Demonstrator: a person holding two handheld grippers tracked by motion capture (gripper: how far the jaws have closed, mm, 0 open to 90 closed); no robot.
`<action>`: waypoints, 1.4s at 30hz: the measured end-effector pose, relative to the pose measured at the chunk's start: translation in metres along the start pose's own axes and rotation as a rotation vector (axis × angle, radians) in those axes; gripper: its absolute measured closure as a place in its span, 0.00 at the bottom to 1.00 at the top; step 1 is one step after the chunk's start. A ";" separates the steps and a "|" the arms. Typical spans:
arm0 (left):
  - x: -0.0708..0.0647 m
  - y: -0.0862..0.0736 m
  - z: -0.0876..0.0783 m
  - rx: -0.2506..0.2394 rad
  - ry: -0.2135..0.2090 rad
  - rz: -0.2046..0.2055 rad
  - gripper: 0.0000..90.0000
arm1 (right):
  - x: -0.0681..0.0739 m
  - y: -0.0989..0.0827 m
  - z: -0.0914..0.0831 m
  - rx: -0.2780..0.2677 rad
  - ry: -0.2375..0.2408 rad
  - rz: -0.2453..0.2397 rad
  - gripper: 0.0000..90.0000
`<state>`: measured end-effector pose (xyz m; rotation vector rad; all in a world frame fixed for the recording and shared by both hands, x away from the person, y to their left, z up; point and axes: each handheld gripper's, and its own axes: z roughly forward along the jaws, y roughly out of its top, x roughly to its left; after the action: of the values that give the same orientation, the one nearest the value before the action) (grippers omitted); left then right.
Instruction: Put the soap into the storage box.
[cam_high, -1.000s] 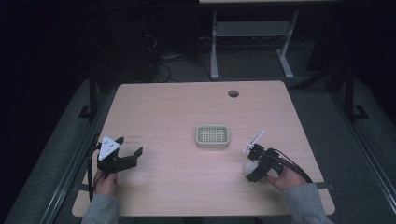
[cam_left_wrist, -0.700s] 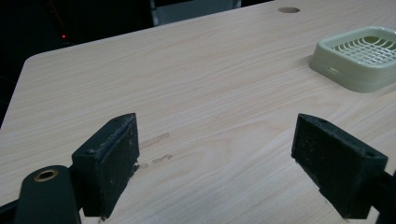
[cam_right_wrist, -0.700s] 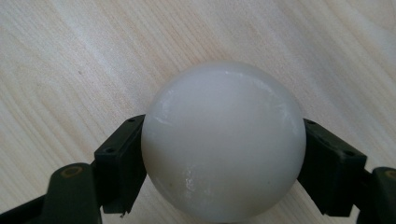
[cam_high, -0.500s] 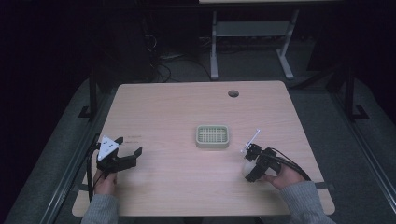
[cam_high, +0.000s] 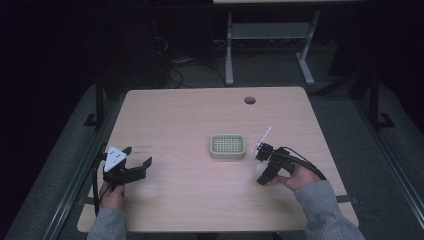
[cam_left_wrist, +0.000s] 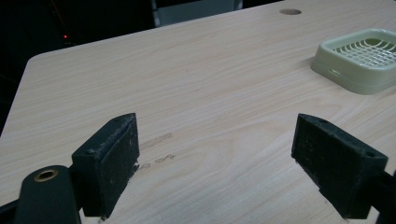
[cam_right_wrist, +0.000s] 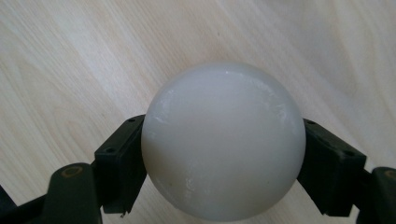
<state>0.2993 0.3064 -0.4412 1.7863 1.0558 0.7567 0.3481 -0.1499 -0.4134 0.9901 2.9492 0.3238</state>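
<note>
Your right tool (cam_right_wrist: 224, 154) clamps the white ball (cam_right_wrist: 223, 140) w/ both jaws, low over desk (cam_high: 200, 120), prob for the tray (cam_high: 227, 146); left tool (cam_left_wrist: 224, 163) wide open, empty.

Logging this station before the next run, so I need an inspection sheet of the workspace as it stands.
Surface: light wooden table, faint smudges near the left jaws, round cable hole at the far edge.
Job's things: white smooth ball between the right jaws; pale green square grid-topped tray mid-table.
Clutter: nothing seen.
Grippers: left gripper open over bare wood; right gripper shut on the ball.
Cables: one black cable trails from each gripper.
Surroundings: dark room, grey metal table frame behind.
</note>
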 end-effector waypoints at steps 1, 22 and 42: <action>0.000 0.000 0.000 0.000 0.000 0.000 0.16 | 0.000 0.002 -0.001 -0.004 0.007 0.002 0.26; 0.002 -0.001 0.000 -0.004 0.005 -0.010 0.16 | -0.009 0.035 -0.011 -0.002 0.012 -0.019 0.26; 0.004 -0.001 0.001 -0.003 0.008 -0.012 0.16 | -0.018 0.069 -0.016 -0.007 0.011 -0.035 0.26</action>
<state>0.3012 0.3097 -0.4423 1.7739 1.0689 0.7588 0.4020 -0.1106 -0.3846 0.9379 2.9693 0.3403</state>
